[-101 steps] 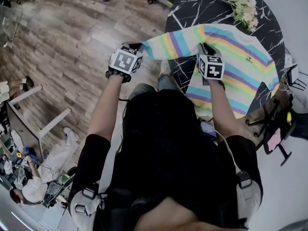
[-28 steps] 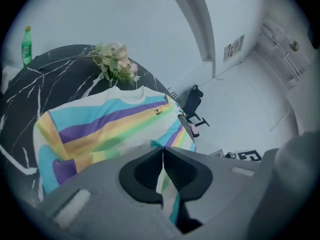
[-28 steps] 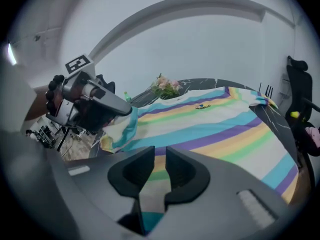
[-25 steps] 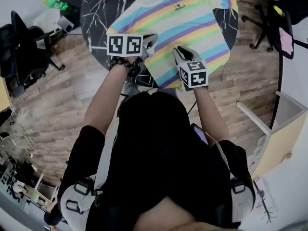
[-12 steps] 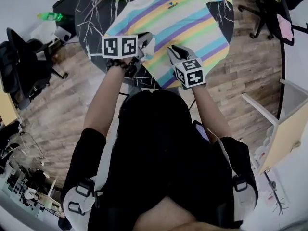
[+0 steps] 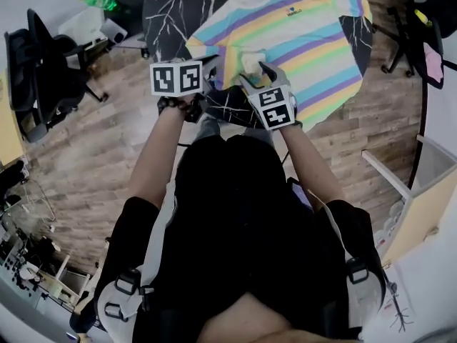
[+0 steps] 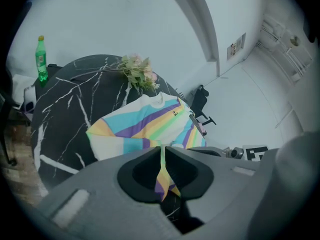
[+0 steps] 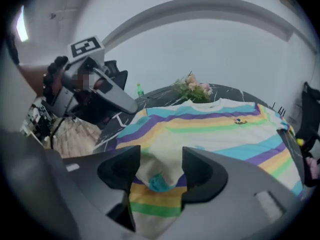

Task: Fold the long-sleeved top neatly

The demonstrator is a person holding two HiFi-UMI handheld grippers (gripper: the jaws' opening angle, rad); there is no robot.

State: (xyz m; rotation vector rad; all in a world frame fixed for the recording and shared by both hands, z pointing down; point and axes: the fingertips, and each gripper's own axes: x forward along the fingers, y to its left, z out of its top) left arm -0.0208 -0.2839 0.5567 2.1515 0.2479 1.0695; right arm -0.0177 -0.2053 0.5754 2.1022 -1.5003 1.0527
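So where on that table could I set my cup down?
Free: the bare black marble on the left of the table, bordered by the striped top, the flowers and the rim. The top covers the middle and right. The near rim is crowded: the left tongs pinch the top, the right tongs have just opened over it.

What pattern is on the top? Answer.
The top has pastel blue, purple, yellow, green stripes; clearest in right gripper view.
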